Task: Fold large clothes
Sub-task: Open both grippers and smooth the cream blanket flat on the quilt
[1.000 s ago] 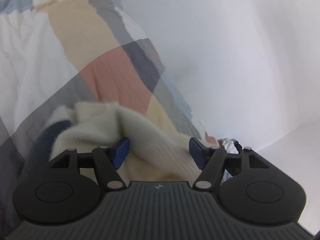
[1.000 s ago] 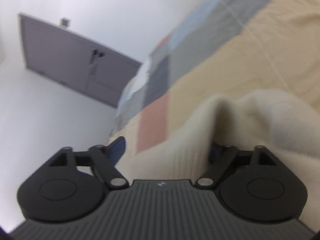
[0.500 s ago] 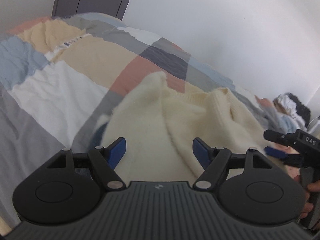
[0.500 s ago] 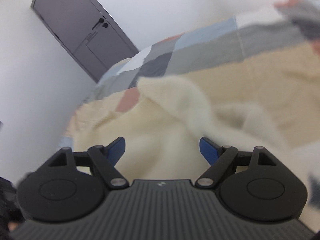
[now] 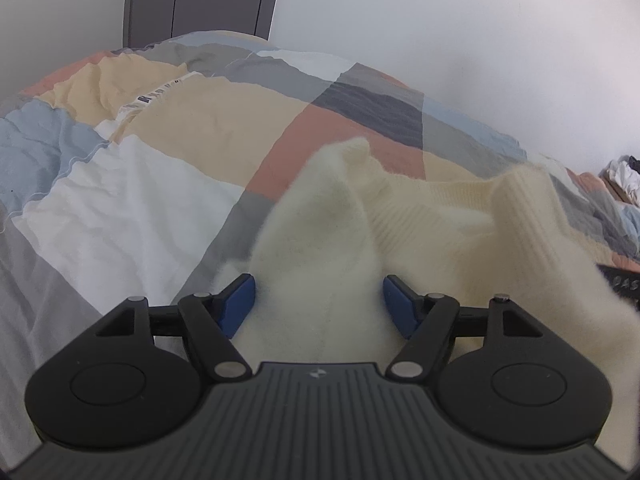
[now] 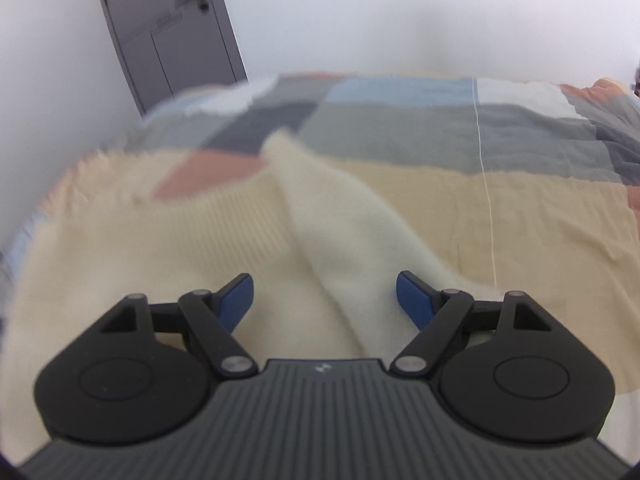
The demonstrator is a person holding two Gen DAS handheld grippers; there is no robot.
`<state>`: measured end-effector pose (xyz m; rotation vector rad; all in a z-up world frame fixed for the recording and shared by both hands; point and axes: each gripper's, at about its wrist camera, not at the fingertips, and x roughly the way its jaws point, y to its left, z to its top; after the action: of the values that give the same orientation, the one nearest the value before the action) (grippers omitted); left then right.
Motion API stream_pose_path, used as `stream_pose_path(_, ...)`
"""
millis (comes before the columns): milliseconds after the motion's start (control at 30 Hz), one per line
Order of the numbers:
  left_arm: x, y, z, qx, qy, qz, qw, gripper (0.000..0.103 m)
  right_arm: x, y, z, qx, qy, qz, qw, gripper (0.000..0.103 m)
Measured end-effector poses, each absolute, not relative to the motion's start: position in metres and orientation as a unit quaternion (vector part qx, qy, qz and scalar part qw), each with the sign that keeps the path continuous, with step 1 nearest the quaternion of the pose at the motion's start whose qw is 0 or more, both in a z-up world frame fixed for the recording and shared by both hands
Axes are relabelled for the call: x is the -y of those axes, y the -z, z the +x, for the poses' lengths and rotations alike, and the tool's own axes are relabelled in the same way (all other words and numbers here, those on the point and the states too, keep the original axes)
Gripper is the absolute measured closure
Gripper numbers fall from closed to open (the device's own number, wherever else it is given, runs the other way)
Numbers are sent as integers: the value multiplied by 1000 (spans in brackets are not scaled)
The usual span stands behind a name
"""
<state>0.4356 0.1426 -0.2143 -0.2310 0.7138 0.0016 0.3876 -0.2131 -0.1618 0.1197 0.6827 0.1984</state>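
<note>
A cream knitted sweater (image 5: pixel 420 216) lies rumpled on a patchwork duvet (image 5: pixel 152 184); in the left wrist view one blurred fold stands up in a peak. My left gripper (image 5: pixel 318 300) hovers low over that fold. Its blue pads (image 5: pixel 240 300) flank the fabric with their jaws closing slightly, and no clear squeeze shows. In the right wrist view the sweater (image 6: pixel 224 232) fills the foreground. My right gripper (image 6: pixel 326 300) hangs over it, its jaws also closing slightly, with a soft ridge running between the pads (image 6: pixel 414 300), which do not touch it. The black body of the right gripper (image 5: pixel 622 282) shows at the left view's right edge.
The duvet (image 6: pixel 540 208) covers a bed that runs back to a white wall. A grey door (image 6: pixel 168 32) stands behind the bed at the left. A heap of other clothes (image 5: pixel 624 176) lies far right. A thin white thread (image 6: pixel 486 184) crosses the duvet.
Both views have rolled from a strong tilt to level. The sweater has spread out over the duvet, and a fold has risen between the left jaws.
</note>
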Motion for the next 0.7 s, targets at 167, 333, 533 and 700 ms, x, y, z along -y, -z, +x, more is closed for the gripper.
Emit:
stream_pose_path(167,-146,218,438,-352,-5,-115,929,50,208,171,390,-337,-93,43,936,41)
stream_pose_path(333,-154,207,427,-328,-17,-129,936,80,215,160,384,-317,-75,52,944,82)
stream_pose_path(533,-181,188,416,-289,-38,-166,942,91,248,136,378,-278,-40,99,955,86)
stream_pose_path(700,-198,183,411,-266,-51,-203,941,91,274,128,380,-253,-15,128,959,87)
